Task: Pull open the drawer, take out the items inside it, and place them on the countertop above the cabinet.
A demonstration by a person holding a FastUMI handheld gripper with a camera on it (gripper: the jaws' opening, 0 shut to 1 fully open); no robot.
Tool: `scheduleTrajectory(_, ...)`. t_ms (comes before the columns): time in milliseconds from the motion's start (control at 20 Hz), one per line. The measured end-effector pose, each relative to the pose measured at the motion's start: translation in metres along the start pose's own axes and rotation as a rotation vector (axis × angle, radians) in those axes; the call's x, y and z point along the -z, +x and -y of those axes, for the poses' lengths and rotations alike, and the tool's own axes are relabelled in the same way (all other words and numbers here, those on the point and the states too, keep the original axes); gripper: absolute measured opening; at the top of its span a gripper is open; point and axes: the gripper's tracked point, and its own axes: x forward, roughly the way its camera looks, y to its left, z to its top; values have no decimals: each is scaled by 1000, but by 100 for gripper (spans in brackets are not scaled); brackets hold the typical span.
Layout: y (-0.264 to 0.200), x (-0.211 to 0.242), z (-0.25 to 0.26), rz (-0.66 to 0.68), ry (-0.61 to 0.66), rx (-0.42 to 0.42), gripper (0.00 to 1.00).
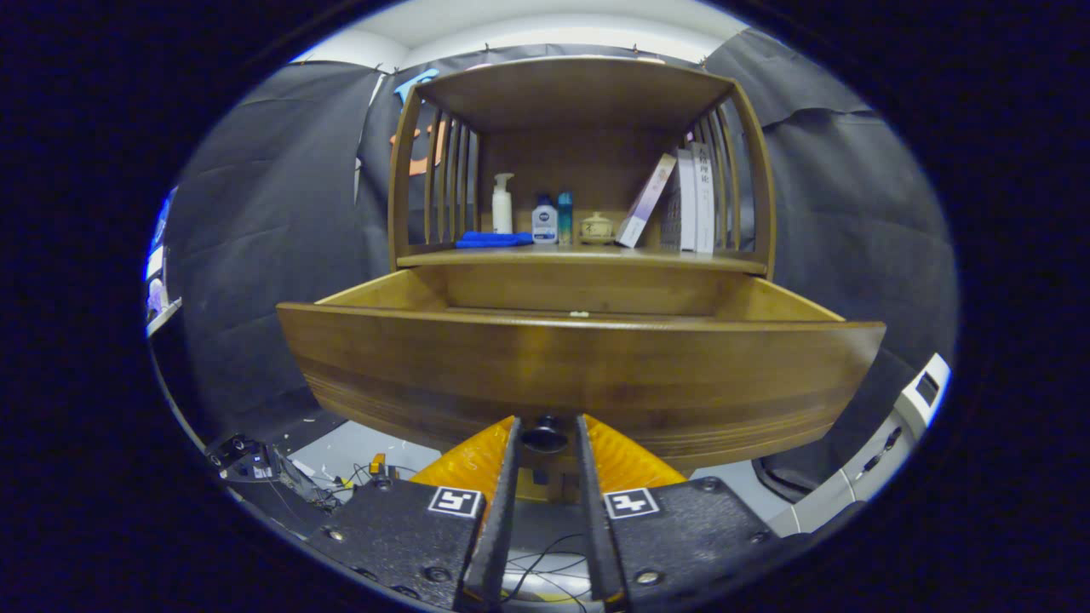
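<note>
Gripper view: the gripper is clamped on the small dark knob, one finger on each side of it. The knob sits low in the middle of the drawer front. The drawer is pulled well out from under the shelf. It is wood, so it is likely hard and a bit heavy, and the knob is the good place to hold. A tiny pale thing peeks over the front; what lies inside is hidden. Bottles and books stand far back on the shelf.

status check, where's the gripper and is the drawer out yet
Gripper shut on drawer knob. Drawer pulled well out; contents hidden behind its front. Nothing blocking the countertop edge.
</note>
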Motion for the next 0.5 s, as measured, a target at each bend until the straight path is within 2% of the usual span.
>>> scheduleTrajectory(250, -31, -49, -3, 122, 20, -31, 74)
scheduleTrajectory(400, -44, -83, 7, 199, 12, -10, 95)
scheduleTrajectory(450, -49, -91, 11, 227, 11, 7, 100)
scheduleTrajectory(500, -51, -99, 15, 241, 15, 16, 100)
